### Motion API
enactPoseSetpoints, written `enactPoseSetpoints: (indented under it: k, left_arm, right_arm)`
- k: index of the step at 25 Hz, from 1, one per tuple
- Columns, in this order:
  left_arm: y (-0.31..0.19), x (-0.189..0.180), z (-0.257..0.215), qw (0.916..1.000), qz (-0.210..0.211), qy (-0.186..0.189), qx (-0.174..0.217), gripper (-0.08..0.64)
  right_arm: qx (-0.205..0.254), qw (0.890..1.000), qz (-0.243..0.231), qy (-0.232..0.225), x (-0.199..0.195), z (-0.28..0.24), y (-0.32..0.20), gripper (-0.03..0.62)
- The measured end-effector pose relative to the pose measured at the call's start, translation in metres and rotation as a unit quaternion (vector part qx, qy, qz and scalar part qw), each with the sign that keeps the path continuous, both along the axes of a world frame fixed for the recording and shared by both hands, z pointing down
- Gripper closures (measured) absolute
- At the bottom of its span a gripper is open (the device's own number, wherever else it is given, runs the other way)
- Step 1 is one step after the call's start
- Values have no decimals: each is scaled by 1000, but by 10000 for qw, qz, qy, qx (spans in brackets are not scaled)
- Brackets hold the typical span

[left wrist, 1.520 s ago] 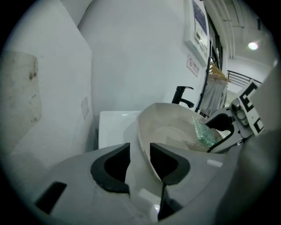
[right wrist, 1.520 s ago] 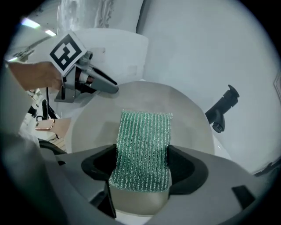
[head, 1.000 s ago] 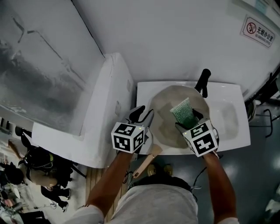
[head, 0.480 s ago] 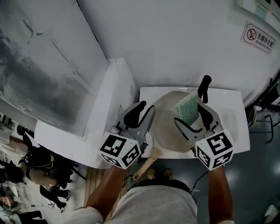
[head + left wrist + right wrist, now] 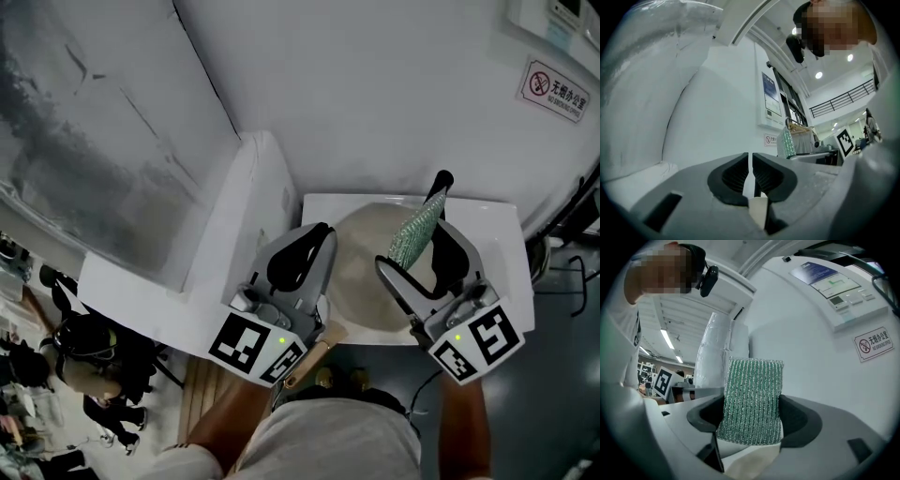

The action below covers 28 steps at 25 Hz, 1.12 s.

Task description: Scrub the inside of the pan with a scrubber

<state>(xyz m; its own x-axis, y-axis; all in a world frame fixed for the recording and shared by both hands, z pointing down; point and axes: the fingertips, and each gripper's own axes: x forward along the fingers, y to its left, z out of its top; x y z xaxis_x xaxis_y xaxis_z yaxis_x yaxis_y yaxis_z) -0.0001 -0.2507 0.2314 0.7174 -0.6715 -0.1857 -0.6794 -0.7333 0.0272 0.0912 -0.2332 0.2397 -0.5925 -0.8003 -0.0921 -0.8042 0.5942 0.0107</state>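
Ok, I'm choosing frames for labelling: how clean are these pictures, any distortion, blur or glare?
Head view: sharp, flat lighting without hard shadows, the pan easy to read. Left gripper view: heavy fisheye bending, black corners, ceiling lights as small glare spots, a privacy mosaic at the top. Right gripper view: the same fisheye, the green scrubber crisp enough to show its weave, a mosaic at upper left.

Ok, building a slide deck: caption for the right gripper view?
Right tongs clamped on a green scrubber, white wall and no-smoking sign behind.

Workplace, judging by no-smoking sign point(image 5: 554, 85) and ceiling lights point(image 5: 819, 75).
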Motion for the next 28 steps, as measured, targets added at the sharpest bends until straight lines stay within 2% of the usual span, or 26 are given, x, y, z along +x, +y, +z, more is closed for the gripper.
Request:
enactPoseSetpoints:
  k: [11,28]
  left_arm:
    - [17,7,-12,9996,12,102,252,545]
    - [17,5,-9,9997,22,137,176,545]
  right_arm:
    - [461,9986,-118,-238,-7,-21,16,241]
    - [488,9987,-26,-119,-14,-17,16,241]
